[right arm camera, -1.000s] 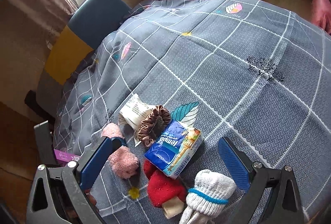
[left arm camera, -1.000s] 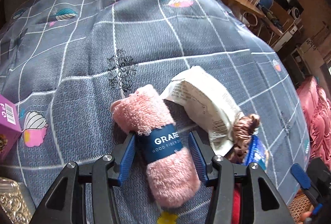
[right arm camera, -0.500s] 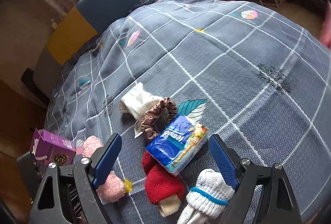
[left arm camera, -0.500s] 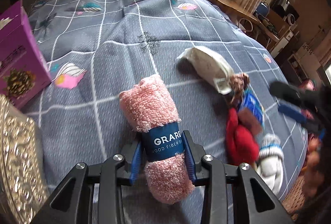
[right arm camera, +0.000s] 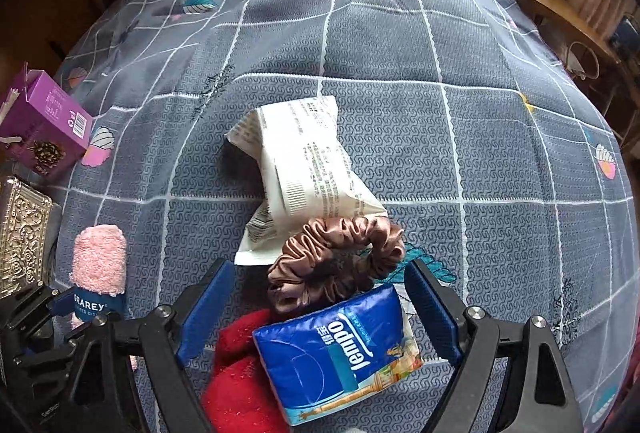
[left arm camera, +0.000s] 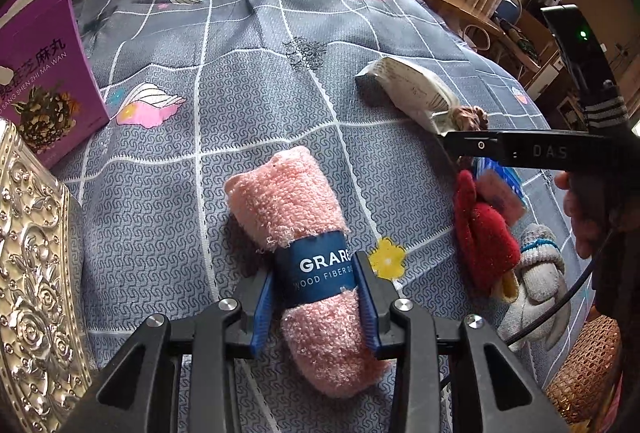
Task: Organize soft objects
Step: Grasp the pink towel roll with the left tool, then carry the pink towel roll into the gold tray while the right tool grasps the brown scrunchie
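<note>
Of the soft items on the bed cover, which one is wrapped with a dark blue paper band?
The pink rolled towel, which the left gripper clamps at that band. The brown scrunchie, the red sock and the white sock have no band.

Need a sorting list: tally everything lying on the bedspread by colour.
Pink: 1, rolled towel
Red: 1, mitten
White: 2, knit glove, wrapped packet
Brown: 1, scrunchie
Blue: 1, tissue pack
Purple: 1, box
Silver: 1, embossed tin
Total: 8
</note>
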